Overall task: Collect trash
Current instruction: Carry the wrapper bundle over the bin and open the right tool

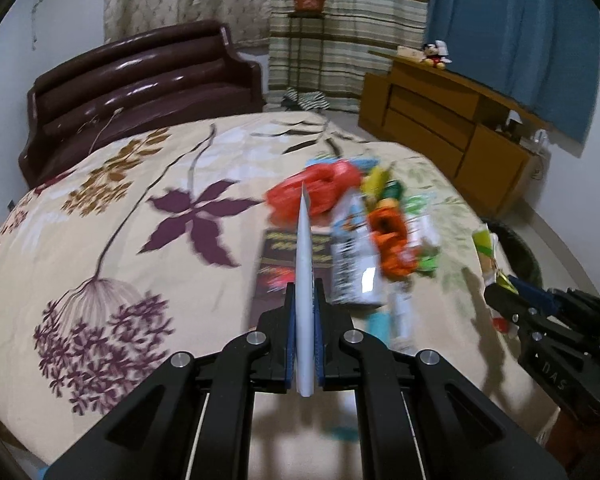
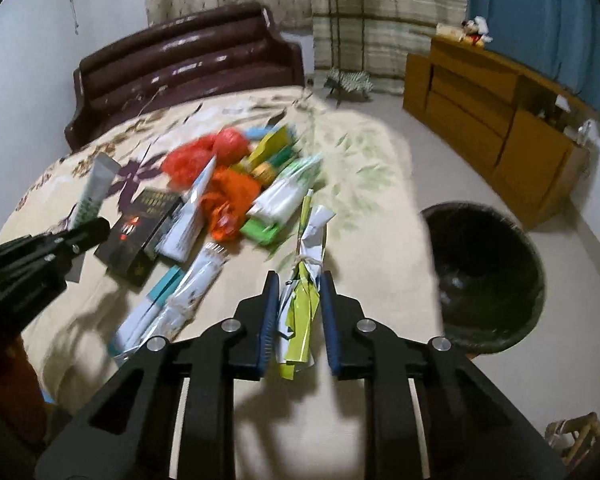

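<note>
A pile of trash (image 2: 236, 192) lies on the flowered bed: red and orange plastic bags, a dark box (image 2: 140, 236), cartons and wrappers. My left gripper (image 1: 304, 292) is shut on a flat white tube (image 1: 305, 280), held above the bed; the tube also shows in the right wrist view (image 2: 96, 188). My right gripper (image 2: 300, 284) is shut on a crumpled yellow-green and white wrapper (image 2: 304, 296), held over the bed's edge. It also shows at the right of the left wrist view (image 1: 500, 284). A dark bin (image 2: 488, 272) stands on the floor to its right.
The bed (image 1: 120, 220) has a dark brown headboard (image 1: 140, 80). A wooden cabinet (image 2: 500, 120) stands along the right wall, with a plant stand (image 2: 344, 20) and curtains behind. A wooden stool (image 2: 576, 436) is at the lower right.
</note>
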`<state>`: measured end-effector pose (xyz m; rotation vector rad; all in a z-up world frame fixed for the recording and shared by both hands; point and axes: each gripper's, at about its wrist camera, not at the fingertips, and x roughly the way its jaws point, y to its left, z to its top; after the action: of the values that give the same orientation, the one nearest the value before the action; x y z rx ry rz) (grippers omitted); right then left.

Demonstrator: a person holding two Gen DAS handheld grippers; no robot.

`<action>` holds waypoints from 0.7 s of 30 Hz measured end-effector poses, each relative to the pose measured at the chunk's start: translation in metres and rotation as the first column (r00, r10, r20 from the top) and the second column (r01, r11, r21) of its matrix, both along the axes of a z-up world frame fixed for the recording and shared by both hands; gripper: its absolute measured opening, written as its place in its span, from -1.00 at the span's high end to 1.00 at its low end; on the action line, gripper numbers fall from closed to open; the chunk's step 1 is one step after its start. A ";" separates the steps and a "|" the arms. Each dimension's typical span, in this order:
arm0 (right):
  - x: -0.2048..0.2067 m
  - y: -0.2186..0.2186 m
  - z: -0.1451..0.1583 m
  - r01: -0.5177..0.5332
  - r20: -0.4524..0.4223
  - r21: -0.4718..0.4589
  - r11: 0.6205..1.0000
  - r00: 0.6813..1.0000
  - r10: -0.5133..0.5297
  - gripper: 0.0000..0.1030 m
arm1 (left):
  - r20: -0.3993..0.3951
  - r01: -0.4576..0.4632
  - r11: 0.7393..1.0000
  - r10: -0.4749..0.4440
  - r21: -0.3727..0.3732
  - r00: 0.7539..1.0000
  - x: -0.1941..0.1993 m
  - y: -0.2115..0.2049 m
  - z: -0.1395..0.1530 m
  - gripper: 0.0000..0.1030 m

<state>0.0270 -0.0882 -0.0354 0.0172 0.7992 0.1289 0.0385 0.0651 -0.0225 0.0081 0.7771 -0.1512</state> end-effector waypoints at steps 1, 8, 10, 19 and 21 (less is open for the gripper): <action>0.000 -0.007 0.003 0.008 0.014 -0.002 1.000 1.000 -0.008 0.60 | 0.006 0.012 1.000 -0.012 0.000 1.000 0.001 -0.007 0.002 0.84; 0.002 -0.073 0.017 0.109 0.091 -0.017 0.994 0.990 -0.107 0.60 | 0.038 0.107 0.994 -0.106 -0.017 0.994 0.015 -0.075 0.010 0.84; 0.001 -0.092 0.019 0.137 0.116 -0.024 0.990 0.984 -0.133 0.60 | 0.036 0.128 0.991 -0.127 -0.024 0.991 0.021 -0.094 0.009 0.84; 0.010 -0.161 0.004 0.225 0.154 -0.036 0.974 0.964 -0.217 0.59 | 0.017 0.219 0.975 -0.219 0.021 0.975 0.044 -0.182 -0.007 0.84; 0.012 -0.169 0.000 0.234 0.151 -0.027 0.972 0.962 -0.227 0.59 | 0.007 0.225 0.974 -0.226 0.027 0.974 0.049 -0.196 -0.012 0.84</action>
<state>0.0389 -0.2573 -0.0352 0.0580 0.6466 -0.1078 0.0873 -0.1312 -0.0343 0.1222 0.7664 -0.3566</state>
